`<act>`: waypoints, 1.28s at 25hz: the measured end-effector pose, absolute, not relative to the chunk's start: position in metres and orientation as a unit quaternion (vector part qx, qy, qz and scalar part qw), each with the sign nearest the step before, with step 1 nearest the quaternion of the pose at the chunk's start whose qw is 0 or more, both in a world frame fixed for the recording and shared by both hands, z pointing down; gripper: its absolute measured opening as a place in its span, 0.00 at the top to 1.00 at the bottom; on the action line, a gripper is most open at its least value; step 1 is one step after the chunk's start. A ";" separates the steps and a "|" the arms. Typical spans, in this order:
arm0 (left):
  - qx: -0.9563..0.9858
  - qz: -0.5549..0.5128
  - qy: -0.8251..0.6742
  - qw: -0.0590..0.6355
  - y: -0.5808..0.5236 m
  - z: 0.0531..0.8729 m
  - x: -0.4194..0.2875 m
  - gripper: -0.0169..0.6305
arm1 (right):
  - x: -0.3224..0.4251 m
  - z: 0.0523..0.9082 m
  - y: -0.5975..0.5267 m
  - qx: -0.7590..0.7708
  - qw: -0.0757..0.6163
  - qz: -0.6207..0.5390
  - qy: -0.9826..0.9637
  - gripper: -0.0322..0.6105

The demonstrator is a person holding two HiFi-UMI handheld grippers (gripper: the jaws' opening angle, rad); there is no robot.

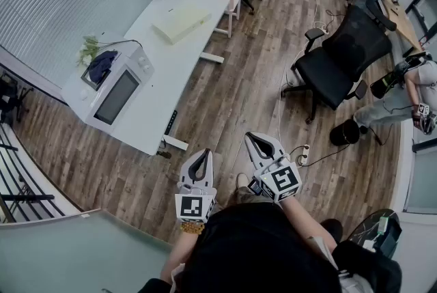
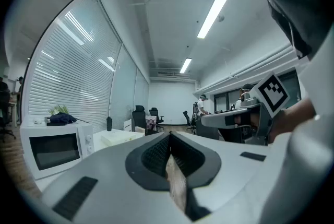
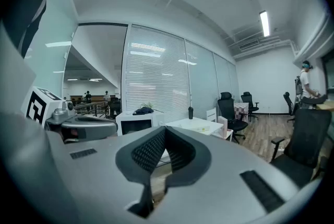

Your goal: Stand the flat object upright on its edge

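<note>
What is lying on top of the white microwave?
A dark blue bundle lies on the microwave. Beside it, green leaves show; whether they stand on the microwave or behind it is unclear. What the bundle covers cannot be seen.

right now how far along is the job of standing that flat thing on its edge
Done: nothing yet; the flat pale box lies flat on the white table. In hand: nothing; the left tongs and right tongs are shut and empty, over the wood floor, apart from the table. Left: reach the box, grip it, tip it onto an edge.
</note>
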State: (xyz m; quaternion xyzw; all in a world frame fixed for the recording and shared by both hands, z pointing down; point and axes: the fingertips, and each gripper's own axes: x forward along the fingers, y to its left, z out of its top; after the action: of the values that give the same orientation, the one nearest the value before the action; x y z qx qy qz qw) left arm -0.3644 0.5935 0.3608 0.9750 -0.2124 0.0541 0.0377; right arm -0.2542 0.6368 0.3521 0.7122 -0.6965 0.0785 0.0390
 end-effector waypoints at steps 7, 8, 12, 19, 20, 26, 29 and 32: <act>0.975 0.056 -0.211 0.030 0.597 0.361 -0.319 0.96 | -0.215 0.359 0.639 0.710 0.060 0.050 -0.699 0.94; 0.975 0.058 -0.212 0.028 0.598 0.363 -0.311 0.96 | -0.208 0.362 0.641 0.710 0.058 0.051 -0.700 0.94; 0.975 0.063 -0.213 0.024 0.602 0.366 -0.276 0.96 | -0.175 0.372 0.652 0.711 0.047 0.062 -0.699 0.94; 0.966 0.051 -0.250 0.036 0.590 0.363 -0.246 0.96 | -0.104 0.390 0.656 0.712 0.063 0.072 -0.696 0.94; 0.965 0.053 -0.253 0.038 0.585 0.367 -0.245 0.96 | -0.096 0.391 0.652 0.713 0.065 0.073 -0.694 0.94; 0.957 0.061 -0.275 0.063 0.537 0.394 -0.233 0.96 | -0.066 0.408 0.604 0.711 0.083 0.079 -0.694 0.94; 0.959 0.054 -0.266 0.074 0.500 0.407 -0.208 0.96 | -0.053 0.405 0.566 0.715 0.080 0.074 -0.691 0.94; 0.962 0.065 -0.245 0.099 0.466 0.419 -0.179 0.96 | -0.040 0.397 0.537 0.720 0.085 0.088 -0.683 0.94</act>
State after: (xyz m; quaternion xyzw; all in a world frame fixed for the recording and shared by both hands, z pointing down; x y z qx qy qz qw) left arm -0.1788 0.4661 0.4190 0.9621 -0.2454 0.0645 0.0993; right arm -0.0404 0.5373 0.3974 0.7199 -0.6832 0.0879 0.0852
